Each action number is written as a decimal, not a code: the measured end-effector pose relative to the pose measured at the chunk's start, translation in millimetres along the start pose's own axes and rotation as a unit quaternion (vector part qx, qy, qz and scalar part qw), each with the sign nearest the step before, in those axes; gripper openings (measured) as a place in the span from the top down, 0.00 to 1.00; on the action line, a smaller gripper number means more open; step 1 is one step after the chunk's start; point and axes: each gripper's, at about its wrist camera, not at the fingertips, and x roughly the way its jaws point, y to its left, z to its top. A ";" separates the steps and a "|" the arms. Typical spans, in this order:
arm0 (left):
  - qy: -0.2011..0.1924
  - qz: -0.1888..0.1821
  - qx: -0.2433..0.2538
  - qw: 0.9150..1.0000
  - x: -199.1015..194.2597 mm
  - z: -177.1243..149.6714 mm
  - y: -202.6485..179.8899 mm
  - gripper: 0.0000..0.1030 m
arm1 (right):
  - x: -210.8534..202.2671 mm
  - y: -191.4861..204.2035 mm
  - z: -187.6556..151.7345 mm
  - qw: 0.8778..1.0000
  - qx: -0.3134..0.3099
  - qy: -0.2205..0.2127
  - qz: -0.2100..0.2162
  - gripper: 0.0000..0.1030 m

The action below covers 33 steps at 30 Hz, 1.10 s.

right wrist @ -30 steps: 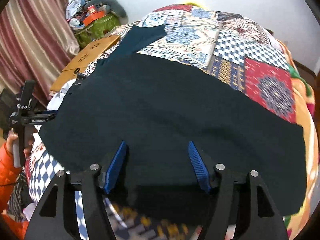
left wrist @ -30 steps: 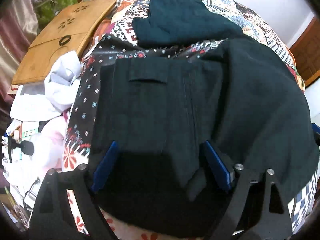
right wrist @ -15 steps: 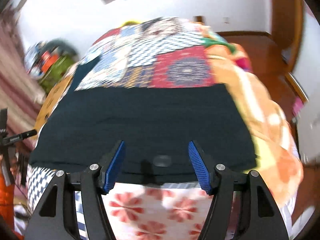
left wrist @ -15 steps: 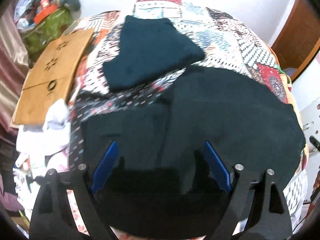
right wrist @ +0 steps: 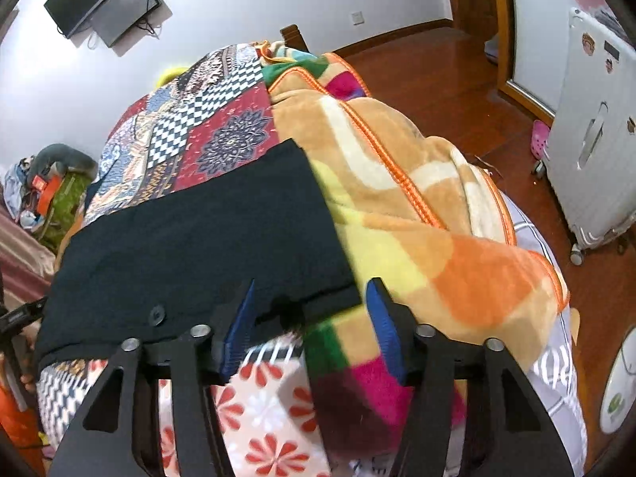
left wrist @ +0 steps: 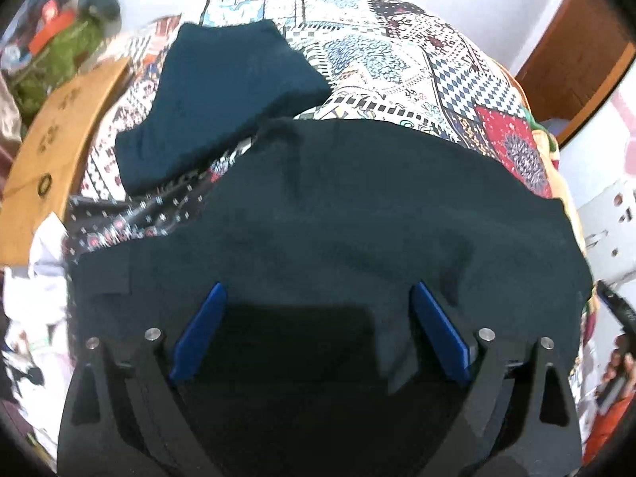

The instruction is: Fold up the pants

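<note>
The dark pants (left wrist: 357, 206) are laid flat across the bed (left wrist: 397, 51), along its near edge, on the patchwork cover. In the right wrist view their end (right wrist: 206, 230) is seen to stop at the orange blanket (right wrist: 417, 214), with a button near the near edge. The garment is judged to be spread out or at most folded once lengthwise; further folds are judged still to be made. A second dark garment (left wrist: 222, 95), already folded, is seen near the bed's far left corner.

The left tool (left wrist: 318, 318) is released, blue fingers spread above the pants, nothing held. The right tool (right wrist: 310, 310) is likewise released, straddling the near corner of the pants' end; contact cannot be confirmed.

No readable writing or brand is made out.
</note>
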 end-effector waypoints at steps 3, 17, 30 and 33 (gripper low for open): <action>-0.001 -0.006 -0.011 1.000 -0.5 -2.8 1.4 0.06 | 15.6 -0.6 5.8 1.000 -0.002 0.007 -0.008 0.59; -0.031 0.059 0.032 0.997 -9.0 -9.1 -11.8 0.00 | 19.0 4.1 2.4 0.995 -0.056 0.004 -0.077 0.93; -0.063 0.060 0.101 0.991 -32.5 8.9 -64.9 0.00 | -26.8 27.2 -7.6 0.999 -0.033 -0.004 -0.030 0.62; -0.045 0.040 0.124 0.990 -22.4 5.1 -84.4 0.00 | -27.4 33.4 -20.6 1.000 -0.021 0.003 -0.003 0.59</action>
